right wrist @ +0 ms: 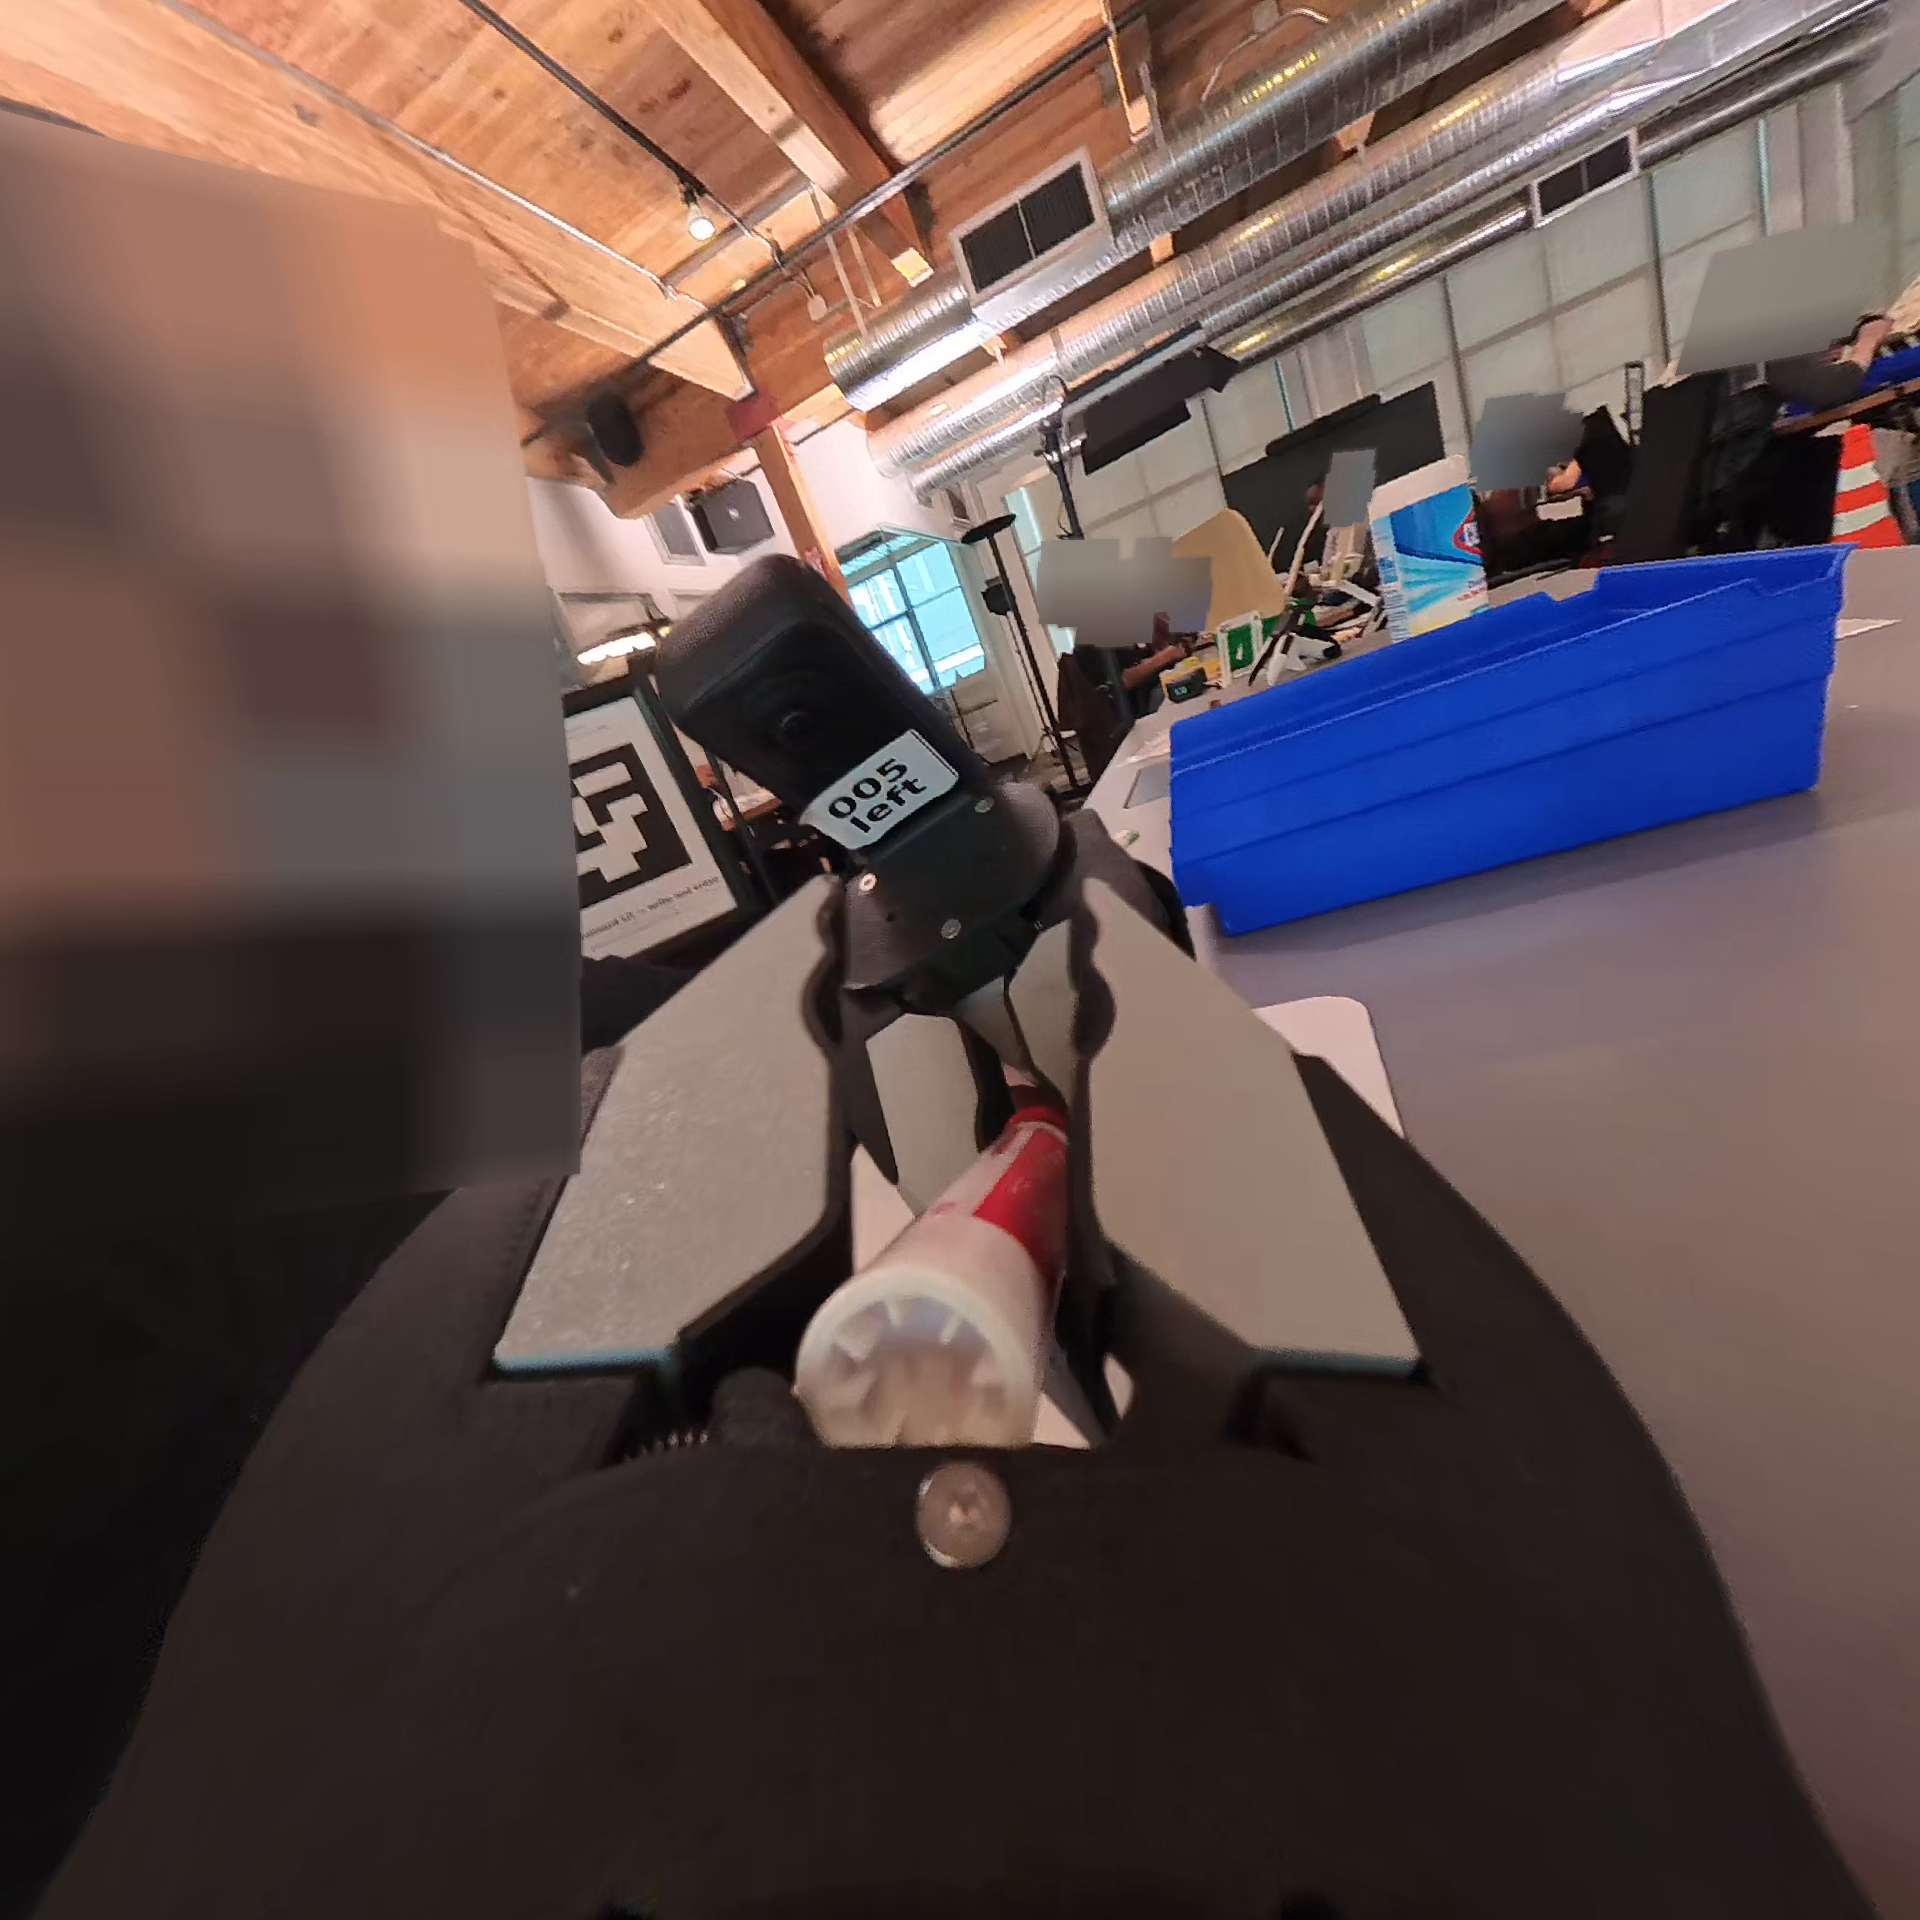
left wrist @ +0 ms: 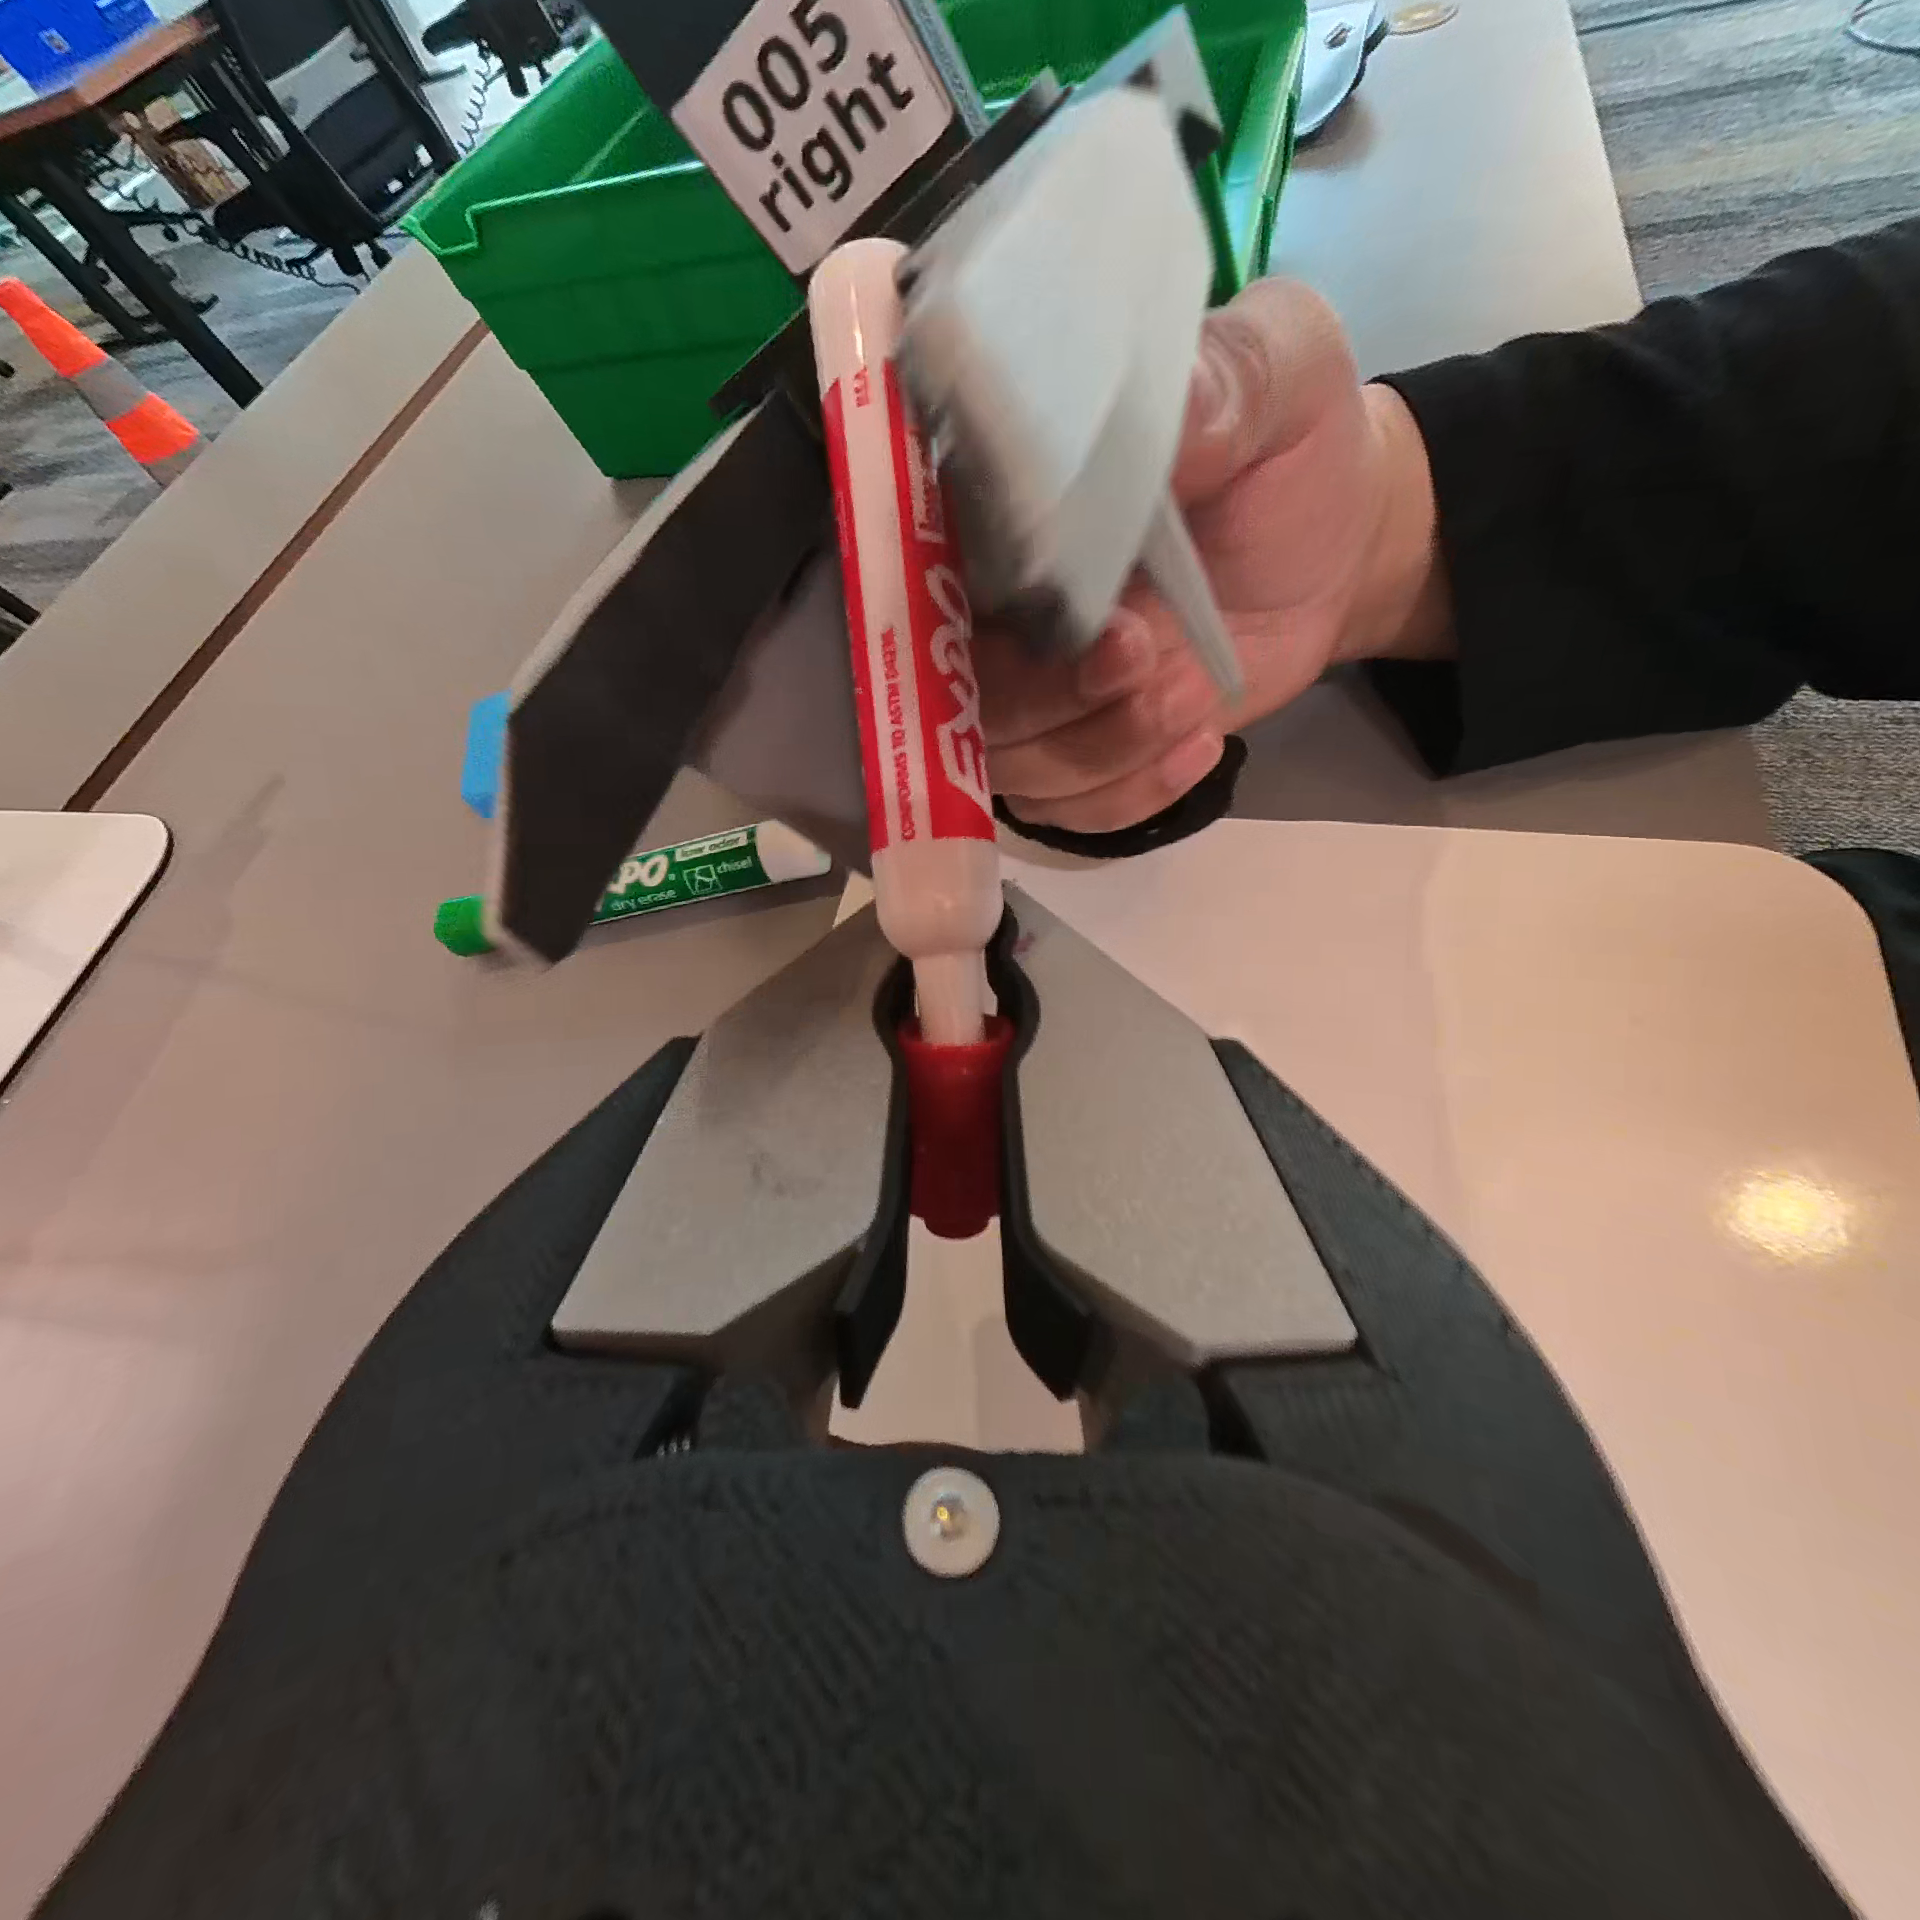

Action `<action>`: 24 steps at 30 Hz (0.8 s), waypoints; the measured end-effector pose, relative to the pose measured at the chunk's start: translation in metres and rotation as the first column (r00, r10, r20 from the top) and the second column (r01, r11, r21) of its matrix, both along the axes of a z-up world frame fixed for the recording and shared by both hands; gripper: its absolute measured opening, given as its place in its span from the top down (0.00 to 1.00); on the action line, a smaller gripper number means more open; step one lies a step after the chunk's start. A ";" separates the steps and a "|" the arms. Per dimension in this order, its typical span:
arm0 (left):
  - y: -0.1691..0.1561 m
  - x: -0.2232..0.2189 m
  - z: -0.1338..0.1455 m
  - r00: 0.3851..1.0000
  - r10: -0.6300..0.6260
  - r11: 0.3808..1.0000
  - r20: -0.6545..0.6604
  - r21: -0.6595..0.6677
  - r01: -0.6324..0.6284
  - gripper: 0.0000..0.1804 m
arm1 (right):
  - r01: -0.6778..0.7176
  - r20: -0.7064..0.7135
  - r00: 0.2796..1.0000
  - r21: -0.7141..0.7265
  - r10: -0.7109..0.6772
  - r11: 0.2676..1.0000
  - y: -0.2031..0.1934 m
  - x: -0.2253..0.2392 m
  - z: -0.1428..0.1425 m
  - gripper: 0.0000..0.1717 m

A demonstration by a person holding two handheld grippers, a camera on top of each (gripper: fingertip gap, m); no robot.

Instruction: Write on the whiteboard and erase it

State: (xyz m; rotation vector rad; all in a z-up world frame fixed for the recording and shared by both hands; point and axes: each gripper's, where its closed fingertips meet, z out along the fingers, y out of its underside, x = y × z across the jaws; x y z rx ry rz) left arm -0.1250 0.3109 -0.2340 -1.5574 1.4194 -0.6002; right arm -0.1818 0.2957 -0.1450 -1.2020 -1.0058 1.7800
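Note:
My left gripper [left wrist: 948,966] is shut on the red cap [left wrist: 951,1127] of a red-and-white marker [left wrist: 914,582]. The marker's neck sits in the cap's mouth and its body stands up and away over the whiteboard [left wrist: 1455,1091]. My right gripper [left wrist: 800,769], held by a hand [left wrist: 1278,520], has its fingers spread wide around the marker body. One finger [left wrist: 1049,416] lies against the marker; the other [left wrist: 623,675] stands well clear. In the right wrist view the marker [right wrist: 935,1320] lies along one finger of my right gripper [right wrist: 956,914], with a gap on its other side.
A green marker [left wrist: 707,868] and a blue object [left wrist: 483,753] lie on the table beyond the board. A green bin [left wrist: 623,312] stands behind them, a second board [left wrist: 62,914] is at the left edge, and a blue bin [right wrist: 1507,748] sits farther along the table.

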 end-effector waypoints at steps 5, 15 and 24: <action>0.006 -0.002 0.000 1.000 0.029 0.999 0.000 0.024 -0.029 0.95 | 0.038 0.052 0.998 0.004 -0.038 0.999 0.005 -0.003 -0.008 0.80; 0.017 -0.006 -0.001 0.997 0.069 0.997 0.018 0.016 -0.070 0.95 | 0.100 0.149 0.985 -0.079 -0.087 0.992 0.020 -0.008 -0.022 0.82; 0.020 -0.009 0.011 0.993 0.081 0.997 0.088 0.010 -0.082 0.95 | 0.168 0.223 0.963 -0.056 -0.152 0.984 0.029 -0.004 -0.032 0.83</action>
